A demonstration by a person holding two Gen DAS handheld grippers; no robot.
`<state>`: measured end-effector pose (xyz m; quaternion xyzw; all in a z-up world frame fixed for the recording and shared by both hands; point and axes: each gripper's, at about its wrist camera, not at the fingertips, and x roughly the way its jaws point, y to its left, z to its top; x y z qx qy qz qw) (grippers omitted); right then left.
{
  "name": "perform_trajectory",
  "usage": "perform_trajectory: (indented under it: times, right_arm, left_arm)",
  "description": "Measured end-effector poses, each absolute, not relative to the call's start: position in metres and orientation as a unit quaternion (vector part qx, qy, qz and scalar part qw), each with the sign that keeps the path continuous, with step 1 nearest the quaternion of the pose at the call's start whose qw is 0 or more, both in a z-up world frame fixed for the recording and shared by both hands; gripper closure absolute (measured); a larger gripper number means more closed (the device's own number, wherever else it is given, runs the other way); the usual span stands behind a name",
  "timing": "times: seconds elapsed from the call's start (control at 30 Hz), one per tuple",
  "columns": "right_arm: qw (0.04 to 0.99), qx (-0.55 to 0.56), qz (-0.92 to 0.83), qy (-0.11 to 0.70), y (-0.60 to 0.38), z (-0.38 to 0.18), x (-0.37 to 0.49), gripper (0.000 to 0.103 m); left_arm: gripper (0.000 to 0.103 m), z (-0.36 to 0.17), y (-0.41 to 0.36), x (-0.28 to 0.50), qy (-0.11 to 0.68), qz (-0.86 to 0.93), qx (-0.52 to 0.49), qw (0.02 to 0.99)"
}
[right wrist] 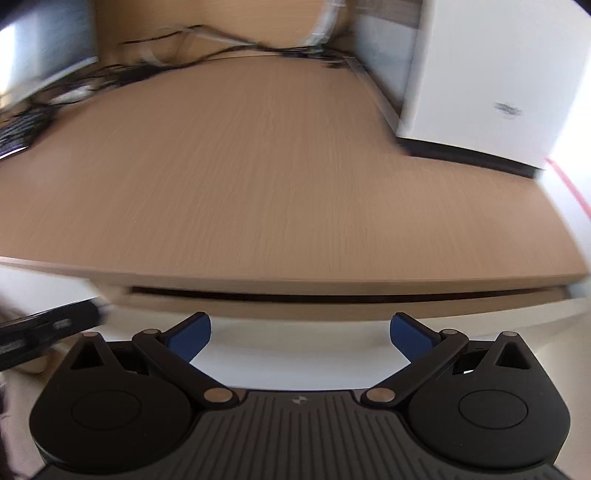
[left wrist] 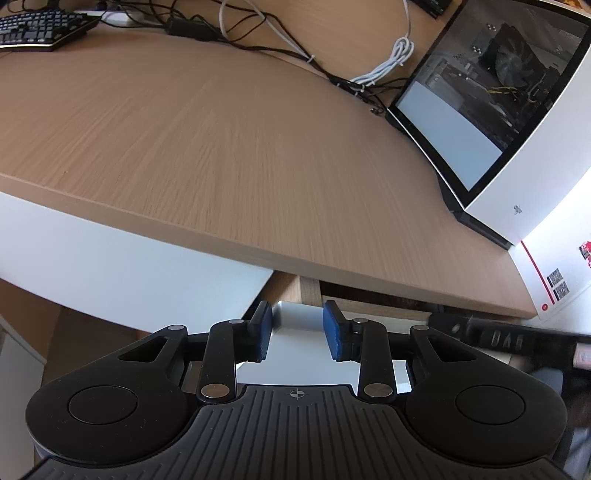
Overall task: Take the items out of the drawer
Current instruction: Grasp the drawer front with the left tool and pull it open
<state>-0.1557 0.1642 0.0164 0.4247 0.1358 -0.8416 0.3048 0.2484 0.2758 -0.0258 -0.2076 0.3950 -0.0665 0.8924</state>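
Light oak-grain wooden table [left wrist: 207, 147] carries a white computer case with a glass side panel [left wrist: 524, 122], a black keyboard [left wrist: 40, 26] and tangled black and white cables [left wrist: 280, 40] along the far side. White-fronted drawer [right wrist: 295, 343] under the table edge is pulled slightly out, contents not visible. Left gripper [left wrist: 297, 330] jaws narrow, flanking the silver drawer handle [left wrist: 297, 314] without pressing it; right gripper [right wrist: 300, 334] jaws wide, empty, at the drawer front.
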Motion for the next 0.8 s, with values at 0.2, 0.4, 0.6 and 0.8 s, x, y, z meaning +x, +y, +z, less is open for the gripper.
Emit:
perform_trajectory:
  times: [0.2, 0.4, 0.6, 0.8]
  right_arm:
    - [0.276, 0.445, -0.843, 0.121, 0.187, 0.013, -0.188, 0.000]
    - [0.191, 0.451, -0.867, 0.095, 0.195, 0.008, -0.197, 0.000]
    - [0.151, 0.463, -0.872, 0.057, 0.202, 0.008, -0.192, 0.000]
    - [0.151, 0.450, -0.879, 0.051, 0.211, 0.007, -0.169, 0.000]
  left_arm:
    - [0.069, -0.024, 0.273, 0.243, 0.400, -0.066, -0.200, 0.892]
    - [0.069, -0.019, 0.265, 0.237, 0.406, -0.065, -0.168, 0.896]
    - [0.077, 0.000, 0.250, 0.224, 0.392, -0.056, -0.103, 0.913]
    - [0.076, 0.018, 0.198, 0.240, 0.390, -0.118, -0.047, 0.912]
